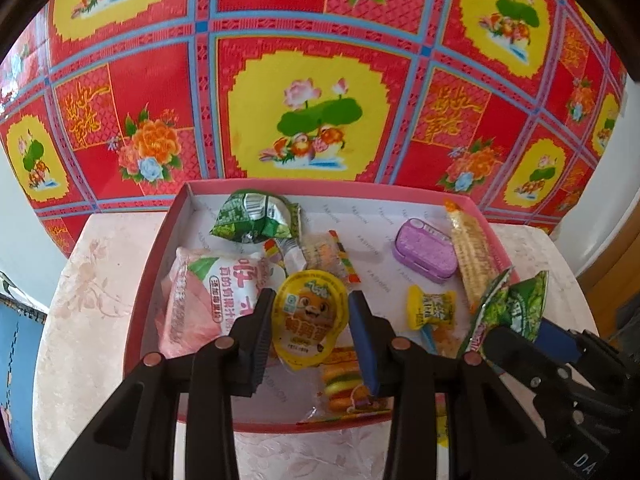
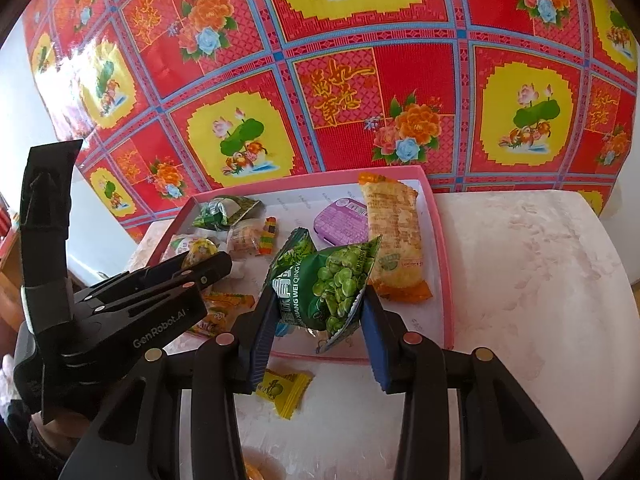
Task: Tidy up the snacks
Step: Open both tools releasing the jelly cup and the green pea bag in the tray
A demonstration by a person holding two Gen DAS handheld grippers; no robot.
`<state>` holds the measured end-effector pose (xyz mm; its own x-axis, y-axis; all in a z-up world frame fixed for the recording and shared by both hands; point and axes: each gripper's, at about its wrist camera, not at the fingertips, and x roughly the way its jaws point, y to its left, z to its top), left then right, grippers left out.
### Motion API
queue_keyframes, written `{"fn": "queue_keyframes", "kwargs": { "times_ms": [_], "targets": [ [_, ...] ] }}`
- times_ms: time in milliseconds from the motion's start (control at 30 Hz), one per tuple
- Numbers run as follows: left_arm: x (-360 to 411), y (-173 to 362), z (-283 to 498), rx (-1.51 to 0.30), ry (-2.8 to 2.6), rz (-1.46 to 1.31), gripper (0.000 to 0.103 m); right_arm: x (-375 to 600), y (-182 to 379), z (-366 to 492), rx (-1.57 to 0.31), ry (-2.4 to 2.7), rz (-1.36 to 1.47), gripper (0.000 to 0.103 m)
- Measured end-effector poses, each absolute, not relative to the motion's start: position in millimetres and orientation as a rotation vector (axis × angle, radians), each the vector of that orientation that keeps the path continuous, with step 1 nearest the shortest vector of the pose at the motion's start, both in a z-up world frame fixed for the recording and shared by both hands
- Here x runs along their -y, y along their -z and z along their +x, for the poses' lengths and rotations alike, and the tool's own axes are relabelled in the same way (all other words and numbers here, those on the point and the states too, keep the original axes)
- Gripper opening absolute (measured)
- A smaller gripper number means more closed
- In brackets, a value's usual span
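Glossy plastic pea packet (image 2: 328, 284); matt cardboard box (image 1: 148, 280); glossy wall covering (image 1: 304, 80).

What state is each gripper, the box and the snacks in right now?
left gripper: shut on the yellow jelly cup, over the box.
right gripper: shut on the green pea packet, over the box's near edge.
pink box: open, no lid on it, snacks lying loose inside.
purple tin: closed, flat in the box.
yellow candy: wrapped, on the table outside the box.

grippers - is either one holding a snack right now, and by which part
Both are. The left gripper clamps the yellow jelly cup across its sides; the right gripper pinches the green pea packet by its lower edges.
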<state>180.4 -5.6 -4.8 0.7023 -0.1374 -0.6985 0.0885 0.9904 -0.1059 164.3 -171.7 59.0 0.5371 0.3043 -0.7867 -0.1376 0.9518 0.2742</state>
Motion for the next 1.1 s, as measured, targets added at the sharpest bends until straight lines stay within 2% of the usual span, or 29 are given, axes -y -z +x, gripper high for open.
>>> {"fn": "queue_keyframes", "kwargs": {
  "times_ms": [433,633,700,1100],
  "targets": [
    [8,1,179,-0.796,0.147,-0.078,0.039,166,-49,180,-0.986,-0.267,0.161,0.042],
    [8,-2,173,-0.799,0.148,-0.09,0.039,166,-56,177,-0.948,-0.257,0.14,0.045],
    [8,-3,171,-0.8,0.15,-0.093,0.039,168,-58,176,-0.939,-0.253,0.142,0.049],
    [15,-13,146,-0.802,0.165,-0.088,0.039,176,-75,156,-0.906,-0.266,0.162,0.05]
  ]
}}
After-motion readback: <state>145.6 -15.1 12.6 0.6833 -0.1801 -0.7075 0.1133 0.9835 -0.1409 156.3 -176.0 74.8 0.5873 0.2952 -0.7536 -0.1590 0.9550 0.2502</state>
